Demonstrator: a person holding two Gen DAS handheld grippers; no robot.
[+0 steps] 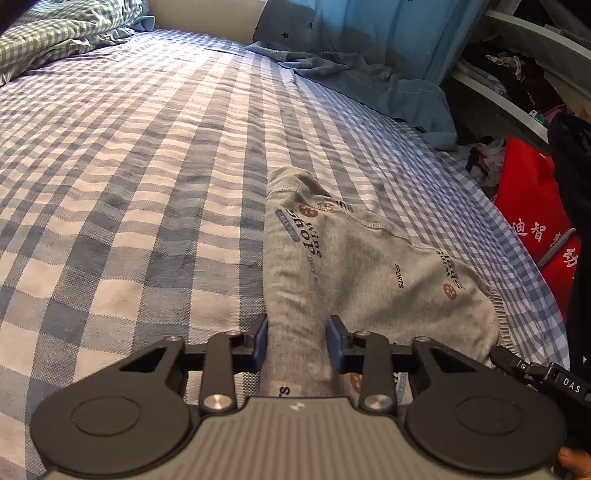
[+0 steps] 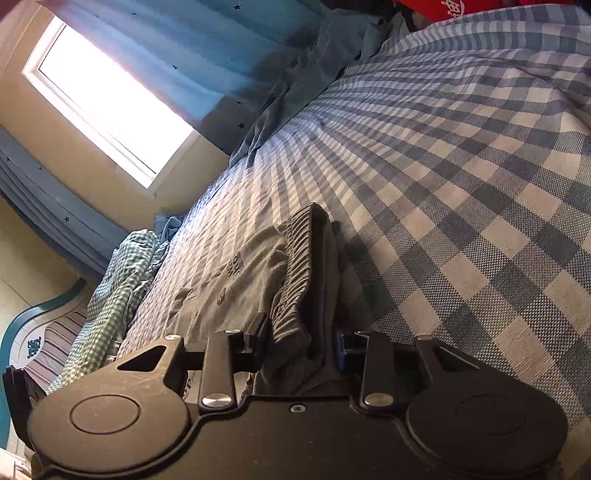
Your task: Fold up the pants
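Note:
Grey printed pants lie on the blue checked bed, folded with legs together. My left gripper straddles a raised fold of one pant leg; its blue pads sit either side of the cloth, touching it, with a wide gap. The waistband end lies at the right near the bed edge. In the right wrist view the pants show with the ribbed waistband bunched between my right gripper's fingers, which close on it. The other gripper's tip shows at the waistband.
A blue blanket lies at the far right of the bed. A checked quilt is bunched at the far left. A red bag and shelves stand beside the bed's right edge. A window is beyond.

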